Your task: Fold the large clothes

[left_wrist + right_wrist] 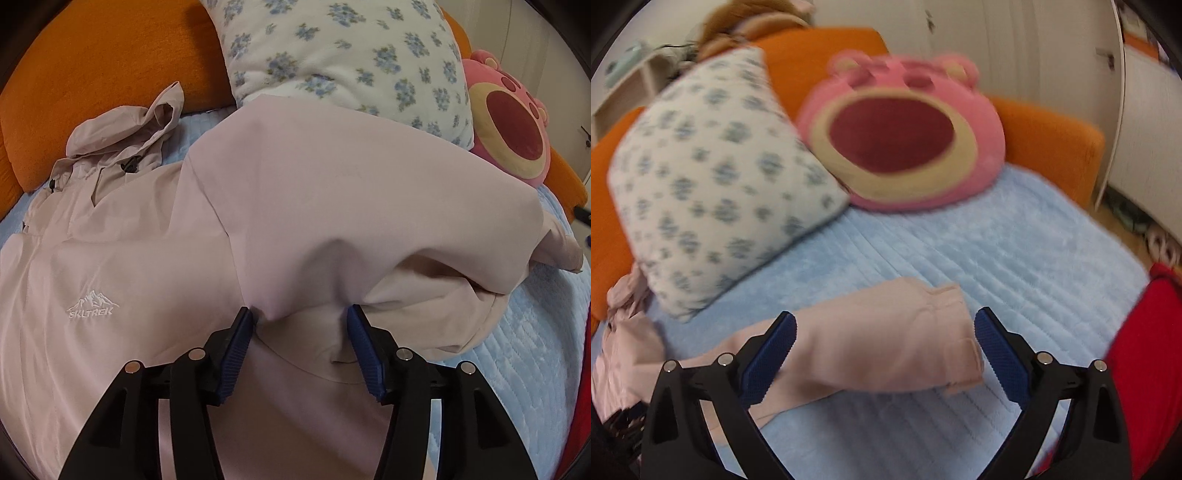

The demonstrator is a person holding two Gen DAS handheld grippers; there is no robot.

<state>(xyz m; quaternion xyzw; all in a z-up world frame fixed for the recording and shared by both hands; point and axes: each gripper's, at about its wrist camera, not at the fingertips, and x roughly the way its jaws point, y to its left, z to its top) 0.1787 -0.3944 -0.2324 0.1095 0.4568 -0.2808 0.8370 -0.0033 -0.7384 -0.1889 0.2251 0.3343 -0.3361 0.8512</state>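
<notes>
A pale pink hooded jacket (110, 258) lies spread on a light blue blanket (524, 350), hood (122, 136) at the upper left and a white mountain logo on its chest. One side is doubled over into a raised hump. My left gripper (301, 314) stands half closed, its blue pads pinching the bunched edge of that fold. In the blurred right wrist view, the jacket's sleeve (886, 350) lies flat on the blanket (997, 258). My right gripper (884, 321) is wide open just over the cuff, and its pads do not press on it.
A white pillow with blue flowers (332, 55) (709, 177) and a pink bear plush (513, 125) (897, 136) lean on an orange backrest (110, 55) behind the jacket. Something red (1137, 369) lies at the right edge. White cupboards stand beyond.
</notes>
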